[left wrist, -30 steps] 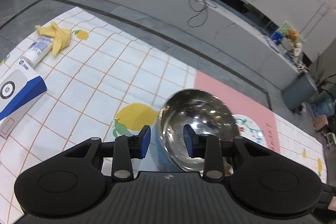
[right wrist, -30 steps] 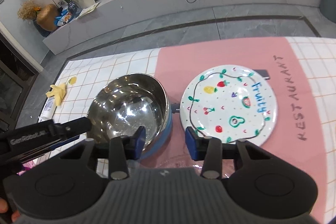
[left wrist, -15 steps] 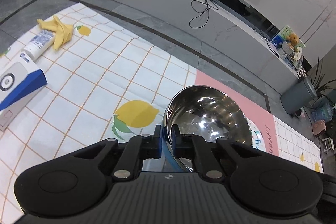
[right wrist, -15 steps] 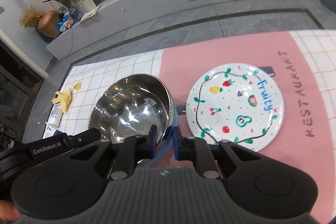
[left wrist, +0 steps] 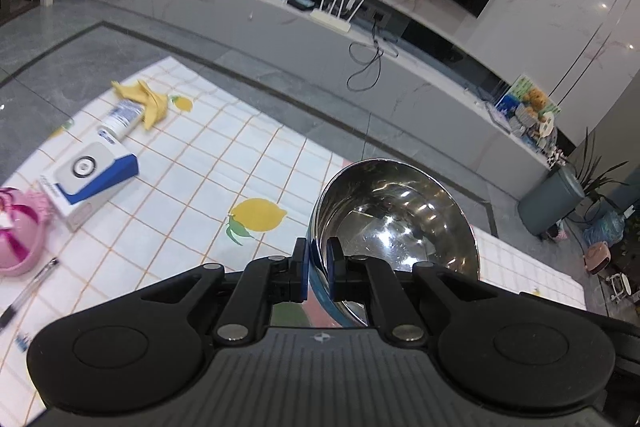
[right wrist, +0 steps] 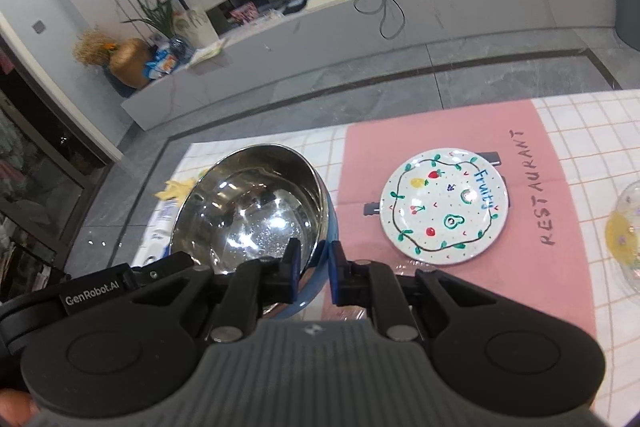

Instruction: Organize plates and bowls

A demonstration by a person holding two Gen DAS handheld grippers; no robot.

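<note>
A steel bowl with a blue outer wall (left wrist: 396, 223) is lifted above the table. My left gripper (left wrist: 317, 269) is shut on its near left rim. My right gripper (right wrist: 314, 269) is shut on the bowl's (right wrist: 256, 211) right rim, one finger inside and one outside. The left gripper's body shows at the lower left of the right wrist view (right wrist: 96, 297). A white plate with fruit drawings (right wrist: 444, 205) lies flat on the pink mat (right wrist: 560, 155), to the right of the bowl. The rim of a glass bowl with a yellow pattern (right wrist: 624, 231) shows at the right edge.
On the checked cloth (left wrist: 192, 163) lie a white-and-blue box (left wrist: 88, 175), a tube (left wrist: 120, 117), a yellow rag (left wrist: 148, 99), a pink item (left wrist: 16, 231) and a pen (left wrist: 28, 293). A dark flat object (right wrist: 490, 159) sticks out from under the plate.
Both grippers closed on the bowl's rim, then lifted it off the table. The bowl now sits higher and the views have tilted up toward the room.
</note>
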